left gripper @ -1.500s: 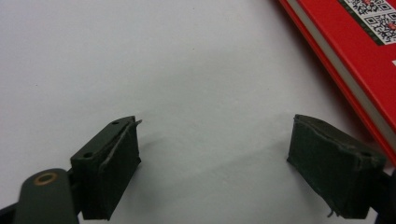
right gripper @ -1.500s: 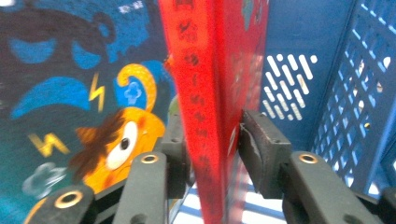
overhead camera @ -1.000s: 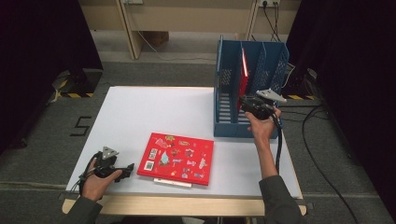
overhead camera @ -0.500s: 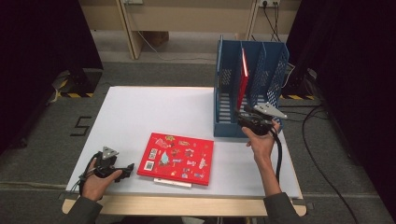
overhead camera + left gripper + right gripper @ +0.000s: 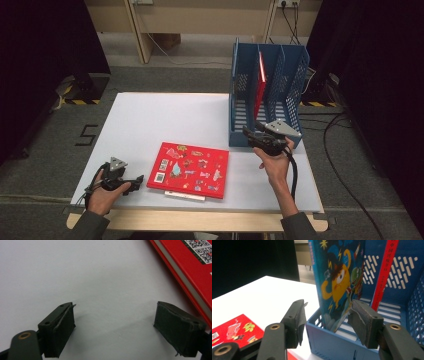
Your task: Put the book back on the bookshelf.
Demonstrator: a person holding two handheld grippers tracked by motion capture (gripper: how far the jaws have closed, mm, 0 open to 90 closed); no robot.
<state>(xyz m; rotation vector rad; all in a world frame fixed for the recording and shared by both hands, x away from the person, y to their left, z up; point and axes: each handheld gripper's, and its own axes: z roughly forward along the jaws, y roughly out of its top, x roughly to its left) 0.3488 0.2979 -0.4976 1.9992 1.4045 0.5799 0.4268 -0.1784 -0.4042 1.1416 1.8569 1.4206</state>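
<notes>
Backing your right gripper (image 5: 327,320), jaws wide w/ nothing between, from the blue file rack (image 5: 240,135) risks clipping the upright blue book (image 5: 337,287); a red book (image 5: 259,82) also stands inside. Left gripper (image 5: 115,327), wide, idles beside the flat red book (image 5: 189,169) on the table (image 5: 150,120).

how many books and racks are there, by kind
red books: 2, one flat on the table, one upright in the rack
blue cartoon book: 1, standing in the rack
blue file rack: 1
total: 4
</notes>
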